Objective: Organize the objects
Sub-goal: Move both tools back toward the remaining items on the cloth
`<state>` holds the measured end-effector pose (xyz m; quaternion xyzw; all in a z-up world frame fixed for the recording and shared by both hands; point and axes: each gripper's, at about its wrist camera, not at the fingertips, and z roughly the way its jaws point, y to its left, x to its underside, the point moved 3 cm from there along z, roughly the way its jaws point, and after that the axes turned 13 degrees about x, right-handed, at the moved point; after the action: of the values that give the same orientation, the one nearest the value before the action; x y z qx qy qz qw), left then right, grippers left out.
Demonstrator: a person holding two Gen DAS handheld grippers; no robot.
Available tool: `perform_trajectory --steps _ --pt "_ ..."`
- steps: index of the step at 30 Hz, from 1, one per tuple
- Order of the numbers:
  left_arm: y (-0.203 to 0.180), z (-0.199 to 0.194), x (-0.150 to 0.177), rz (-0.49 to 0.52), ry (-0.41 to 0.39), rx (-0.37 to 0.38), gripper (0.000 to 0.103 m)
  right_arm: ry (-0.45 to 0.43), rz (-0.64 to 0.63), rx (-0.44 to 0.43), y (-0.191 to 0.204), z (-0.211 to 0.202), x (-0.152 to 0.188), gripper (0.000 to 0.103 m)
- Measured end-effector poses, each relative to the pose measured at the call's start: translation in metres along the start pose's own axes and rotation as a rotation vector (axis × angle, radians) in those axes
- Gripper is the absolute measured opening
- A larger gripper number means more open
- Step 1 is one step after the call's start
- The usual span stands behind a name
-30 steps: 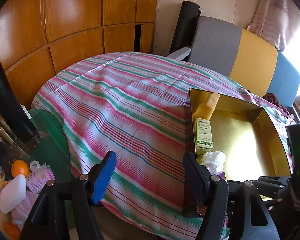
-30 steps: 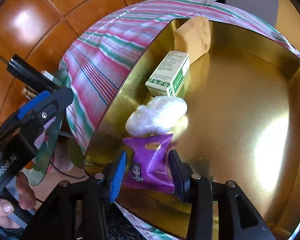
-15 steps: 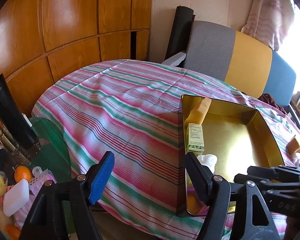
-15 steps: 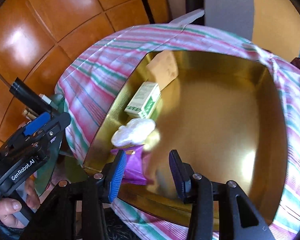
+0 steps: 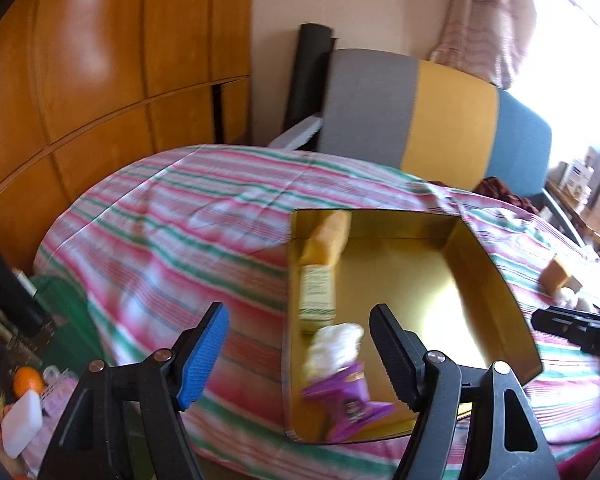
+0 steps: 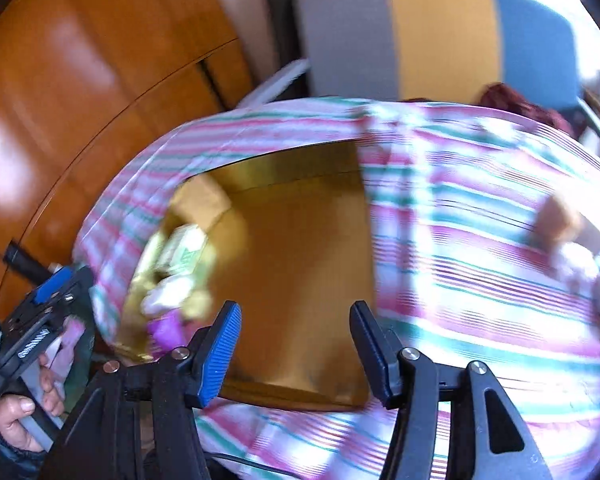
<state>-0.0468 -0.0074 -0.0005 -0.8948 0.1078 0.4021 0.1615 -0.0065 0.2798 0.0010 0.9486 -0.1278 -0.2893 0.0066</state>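
Purple snack packet [image 5: 346, 404] lies loose in the near corner of the gold tin [image 5: 496, 280]; a second ago our right gripper [image 6: 294, 350] pinched it there. Its jaws have just been opening and now stand wide with nothing between them, swung off over the tin's floor toward the striped cloth [image 5: 188, 236]. So we judge that drop done and the next pick begun. Our left gripper [image 5: 300, 356] hangs half open and empty at the tin's near wall. Beyond the packet sit a white bag [image 5: 336, 340], a green carton [image 5: 316, 292] and a yellow sponge [image 5: 328, 236], lined along the left wall. Farther right on the cloth wait an orange-brown block [image 6: 556, 216] and something white [image 6: 576, 264], blurred. Nothing blocks that path.
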Motion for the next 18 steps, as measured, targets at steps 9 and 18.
perform_trajectory --steps 9,18 --pt "-0.071 0.017 -0.012 0.122 0.021 0.132 0.074 -0.02 0.331 0.287 -0.18 -0.04 0.028 0.059" --pt "-0.163 0.035 -0.015 0.266 0.078 0.296 0.074 -0.1 0.709 0.452 -0.313 -0.088 0.068 0.066"
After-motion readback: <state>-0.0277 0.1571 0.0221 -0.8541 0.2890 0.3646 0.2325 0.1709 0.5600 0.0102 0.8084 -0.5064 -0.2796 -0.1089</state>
